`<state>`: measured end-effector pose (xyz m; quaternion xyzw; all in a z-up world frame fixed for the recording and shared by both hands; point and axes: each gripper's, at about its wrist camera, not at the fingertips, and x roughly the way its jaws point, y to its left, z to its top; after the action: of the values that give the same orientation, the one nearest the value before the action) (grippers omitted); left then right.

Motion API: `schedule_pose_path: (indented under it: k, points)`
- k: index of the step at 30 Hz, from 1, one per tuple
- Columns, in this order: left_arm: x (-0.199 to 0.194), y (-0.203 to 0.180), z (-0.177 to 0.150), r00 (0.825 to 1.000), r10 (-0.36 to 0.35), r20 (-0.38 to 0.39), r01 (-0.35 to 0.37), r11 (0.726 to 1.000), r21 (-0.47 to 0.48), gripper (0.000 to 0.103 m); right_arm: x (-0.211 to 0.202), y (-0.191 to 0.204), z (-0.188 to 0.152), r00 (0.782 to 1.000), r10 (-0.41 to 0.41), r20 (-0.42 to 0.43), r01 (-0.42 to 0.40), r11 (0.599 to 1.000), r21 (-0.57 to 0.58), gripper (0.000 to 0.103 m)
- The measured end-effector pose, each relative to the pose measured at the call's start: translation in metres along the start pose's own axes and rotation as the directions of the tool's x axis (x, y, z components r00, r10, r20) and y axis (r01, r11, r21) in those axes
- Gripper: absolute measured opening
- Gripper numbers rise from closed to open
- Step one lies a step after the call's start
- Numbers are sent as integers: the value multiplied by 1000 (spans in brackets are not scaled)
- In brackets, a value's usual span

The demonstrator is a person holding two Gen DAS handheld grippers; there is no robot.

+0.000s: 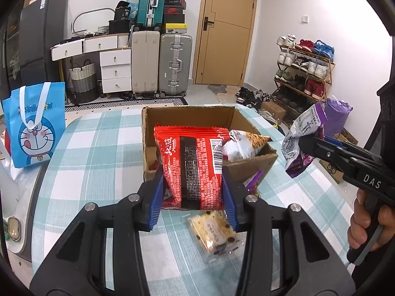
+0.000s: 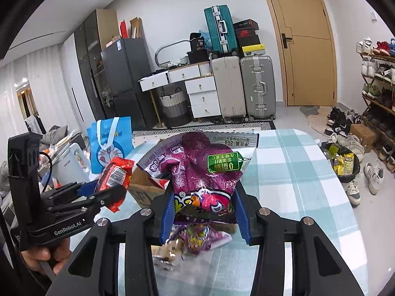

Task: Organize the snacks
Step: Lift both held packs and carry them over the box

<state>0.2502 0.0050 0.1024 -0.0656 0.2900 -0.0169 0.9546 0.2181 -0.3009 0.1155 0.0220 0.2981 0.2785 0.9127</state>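
Note:
My left gripper point(image 1: 192, 197) is shut on a red snack packet point(image 1: 192, 167), held upright above the table in front of an open cardboard box point(image 1: 187, 116). A white and brown snack bag point(image 1: 244, 145) leans inside the box at its right. My right gripper point(image 2: 205, 212) is shut on a purple snack bag point(image 2: 200, 170), also lifted off the table; that purple bag point(image 1: 308, 133) shows at the right of the left wrist view. A clear packet of pale biscuits point(image 1: 214, 231) lies on the checked cloth under the left gripper. Another purple packet point(image 2: 197, 236) lies below the right gripper.
A blue cartoon gift bag point(image 1: 34, 125) stands at the table's left edge. The round table carries a teal and white checked cloth point(image 1: 98, 153). A black bin with yellow wrappers point(image 2: 343, 162) sits on the floor right of the table. Suitcases, drawers and a shoe rack line the room behind.

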Motion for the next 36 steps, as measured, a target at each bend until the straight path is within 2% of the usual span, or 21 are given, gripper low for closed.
schedule_pose_path:
  k: [14,36]
  points:
    - [30,6,25,1000,23,-1,-23,1000,-14,39,27,-4,18,999,23,45,-26,998,49,43]
    - [78,14,44,998,55,-31,-54,998,10,39,77,-13,28,999,16,32,-19,996,90,43]
